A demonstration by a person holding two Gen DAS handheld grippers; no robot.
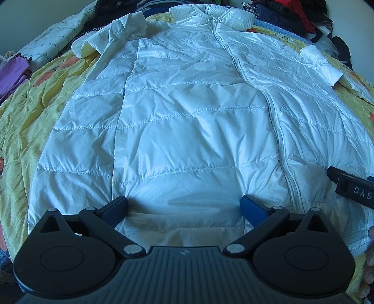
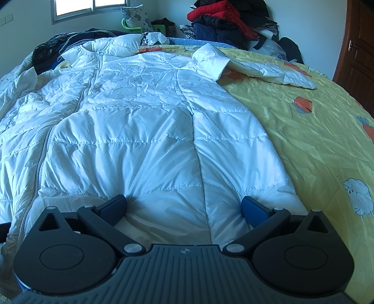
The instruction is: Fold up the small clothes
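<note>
Handling the white quilted jacket (image 1: 187, 117) calls for a light touch: judged by its shiny, crinkled shell and puffy stitched channels, it is light, soft, compressible and probably slippery, so a shallow pinch may slide off. It lies flat, front up and zipped, on the yellow patterned bedspread (image 2: 315, 140) of the bed.

Orientation: the long axis runs from the hem, nearest both cameras, to the collar (image 1: 210, 14) at the far end. The zipper (image 1: 275, 121) follows this axis. The sleeves spread out from the shoulders, the left sleeve (image 1: 105, 42) bunched and the right sleeve (image 2: 252, 65) angled outward onto the bedspread.

Gripper state: the left gripper (image 1: 184, 205) and right gripper (image 2: 184, 205) both sit at the hem with jaws wide, holding nothing. Fabric lies between the jaws of each.

Recommended hold: take the hem edge where the binding doubles the fabric, one gripper on each side of the zipper, gathering a full fold and not the single shell layer.

Heaped clothes (image 2: 222, 21) lie beyond the collar.
</note>
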